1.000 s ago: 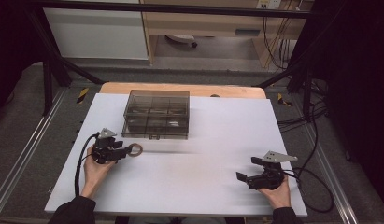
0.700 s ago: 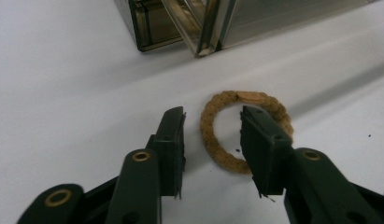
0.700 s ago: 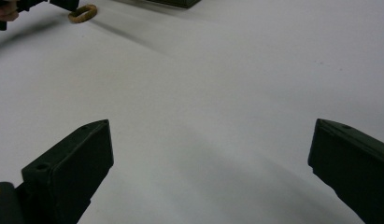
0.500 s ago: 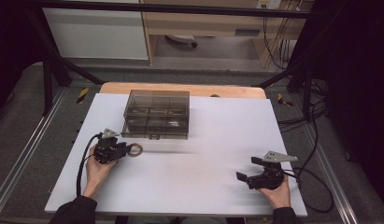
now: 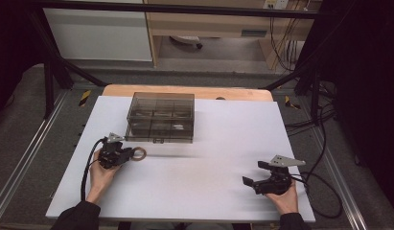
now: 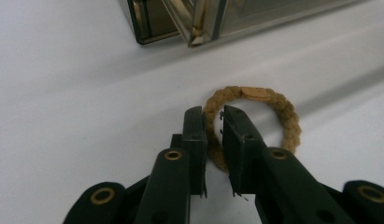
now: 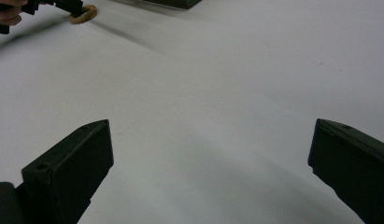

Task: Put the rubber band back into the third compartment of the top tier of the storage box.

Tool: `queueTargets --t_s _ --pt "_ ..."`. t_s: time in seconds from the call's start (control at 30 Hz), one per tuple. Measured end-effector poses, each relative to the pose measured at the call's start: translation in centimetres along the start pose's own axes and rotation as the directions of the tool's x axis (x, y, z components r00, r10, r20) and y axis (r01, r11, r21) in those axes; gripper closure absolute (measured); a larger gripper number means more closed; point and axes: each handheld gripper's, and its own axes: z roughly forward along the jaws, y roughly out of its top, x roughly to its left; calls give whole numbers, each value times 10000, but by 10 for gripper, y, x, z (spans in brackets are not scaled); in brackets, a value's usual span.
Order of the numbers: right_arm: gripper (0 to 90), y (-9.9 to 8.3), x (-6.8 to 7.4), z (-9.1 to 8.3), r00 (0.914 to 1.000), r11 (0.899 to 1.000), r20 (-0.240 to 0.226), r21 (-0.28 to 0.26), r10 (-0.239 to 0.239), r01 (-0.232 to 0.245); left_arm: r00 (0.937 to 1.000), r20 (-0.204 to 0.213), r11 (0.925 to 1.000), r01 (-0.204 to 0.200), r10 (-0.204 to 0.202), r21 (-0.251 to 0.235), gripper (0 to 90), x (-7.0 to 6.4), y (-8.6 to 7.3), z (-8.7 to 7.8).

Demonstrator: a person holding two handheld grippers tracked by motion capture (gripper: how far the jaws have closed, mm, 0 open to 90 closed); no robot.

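Observation:
A tan braided ring (image 6: 283, 109) lies on the white table top, just in front of a smoky clear compartment box (image 5: 160, 117). My left gripper (image 6: 214, 112) is shut on the ring's near side, one jaw inside the loop and one outside. From the high view, the left gripper (image 5: 129, 154) sits at the table's left with the ring (image 5: 140, 153) sticking out to its right. My right gripper (image 5: 253, 173) rests near the front right, open, nothing between its wide-spread jaws (image 7: 212, 126). The ring (image 7: 83, 14) shows far off in the right gripper view.
The box's corner and front latch (image 6: 196, 35) stand close beyond the ring. Its lid is down and dividers show through it. The white table top (image 5: 209, 191) stretches between the two grippers. A cable (image 5: 86, 167) trails from the left gripper; cables (image 5: 324, 191) loop off the right edge.

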Motion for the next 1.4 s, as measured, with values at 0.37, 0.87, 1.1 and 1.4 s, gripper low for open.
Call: queueTargets --t_s 0.37,0.87,1.1,1.4 --pt "7 0 0 0 10000 10000 3 2 -1 1 9999 -134 9999 -106 106 16 834 -1 0 1" --pt "7 0 0 0 10000 10000 0 15 10 -10 9999 -129 10000 -25 25 -2 852 -1 0 -2" --pt "7 0 0 0 10000 10000 3 29 15 -15 10000 40 9998 12 -11 -195 854 -2 0 -6" --pt "7 0 0 0 10000 10000 4 57 20 -20 9996 295 9996 45 -37 -270 854 -4 0 -13"
